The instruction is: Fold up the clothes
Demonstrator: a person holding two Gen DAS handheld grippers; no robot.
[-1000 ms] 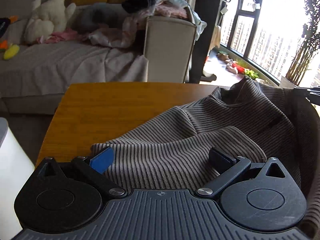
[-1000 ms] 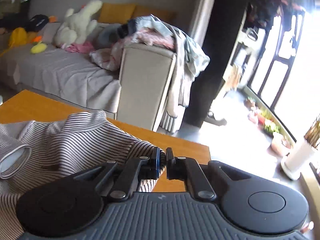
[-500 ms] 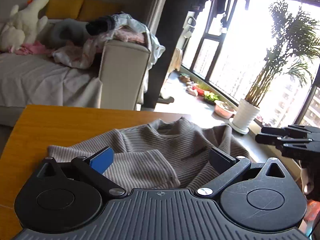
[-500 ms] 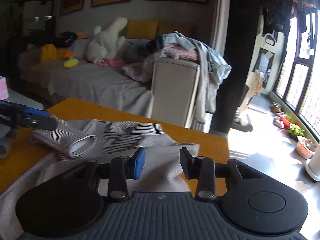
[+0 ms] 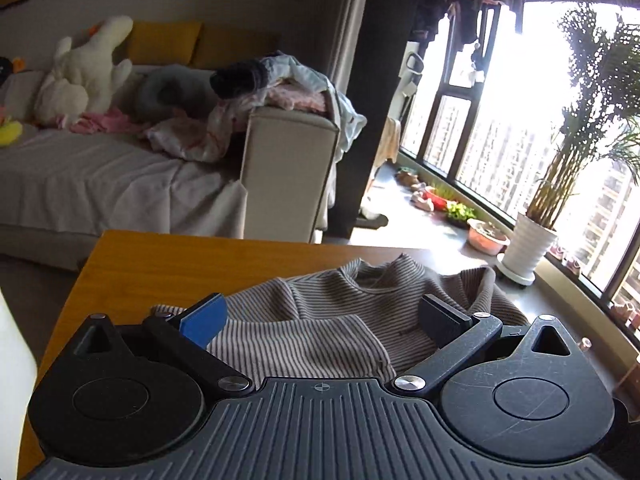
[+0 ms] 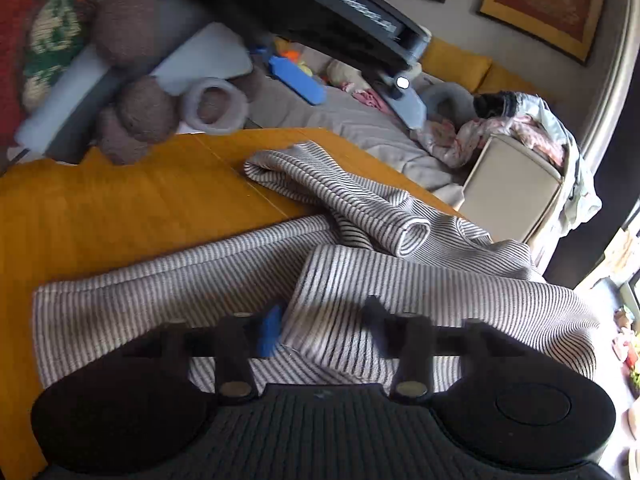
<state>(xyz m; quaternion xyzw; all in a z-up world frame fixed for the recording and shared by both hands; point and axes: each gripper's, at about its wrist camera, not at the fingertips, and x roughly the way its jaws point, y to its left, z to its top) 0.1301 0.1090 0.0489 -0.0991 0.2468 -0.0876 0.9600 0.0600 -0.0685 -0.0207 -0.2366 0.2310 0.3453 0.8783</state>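
The sweater (image 6: 400,280) under my right gripper (image 6: 324,328) is soft ribbed knit cloth in fine grey and dark stripes, lying on a smooth, warm-toned wooden table (image 6: 120,208) with a slight sheen. My left gripper (image 5: 320,320) is matt black plastic with a ridged body, shiny metal pins, and one smooth blue pad (image 5: 204,320).

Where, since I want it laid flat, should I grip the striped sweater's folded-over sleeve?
Probably the open cuff of the sleeve, approached from the near side: it lies on top of the striped sweater body, its mouth gaping toward the camera, so one finger could slip inside.
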